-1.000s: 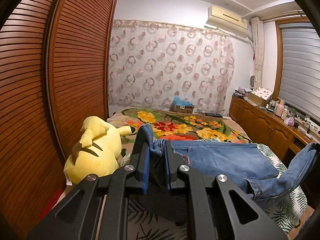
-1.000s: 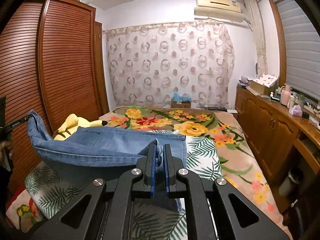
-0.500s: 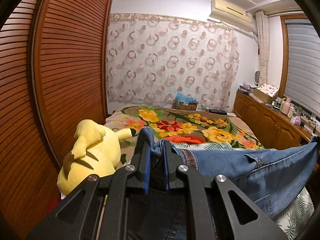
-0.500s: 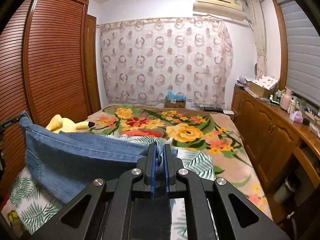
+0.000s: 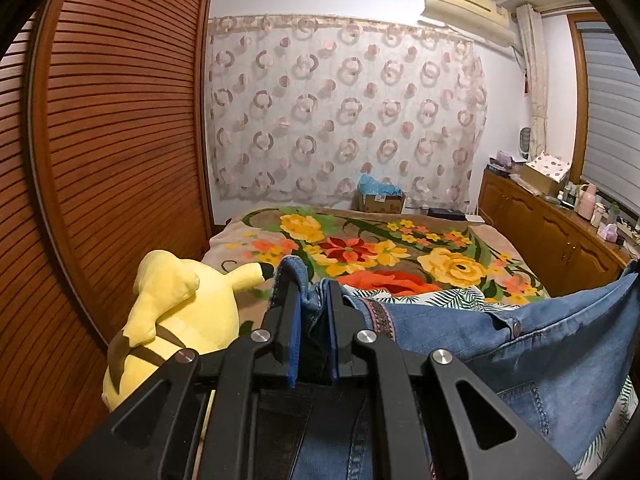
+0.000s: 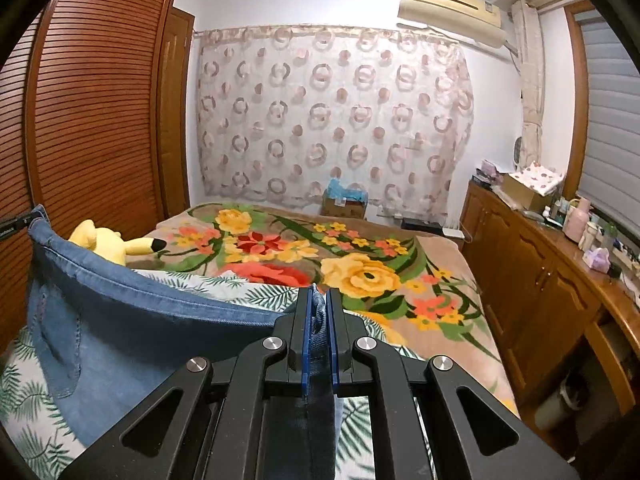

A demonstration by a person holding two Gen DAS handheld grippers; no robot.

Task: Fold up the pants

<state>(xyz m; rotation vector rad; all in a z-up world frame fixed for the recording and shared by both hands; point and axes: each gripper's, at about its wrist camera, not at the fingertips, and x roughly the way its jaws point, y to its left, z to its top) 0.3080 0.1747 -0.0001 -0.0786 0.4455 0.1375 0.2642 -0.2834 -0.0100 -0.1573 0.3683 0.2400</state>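
The blue denim pants (image 5: 500,344) hang in the air between my two grippers, above the bed. My left gripper (image 5: 314,292) is shut on one end of the waistband, bunched between its blue pads. My right gripper (image 6: 319,300) is shut on the other end of the waistband. In the right wrist view the pants (image 6: 120,320) stretch away to the left, with the legs hanging down towards the leaf-print sheet (image 6: 24,400). The lower ends of the legs are hidden below the frames.
The bed carries a floral blanket (image 6: 360,264). A yellow plush toy (image 5: 176,320) lies at the bed's left edge beside the slatted wooden wardrobe (image 5: 100,160). A wooden cabinet (image 6: 540,280) with bottles and boxes runs along the right. A cardboard box (image 5: 380,200) stands by the curtain.
Both grippers have risen with the pants. The waistband has pulled taut between them and the denim has lifted off the bed.
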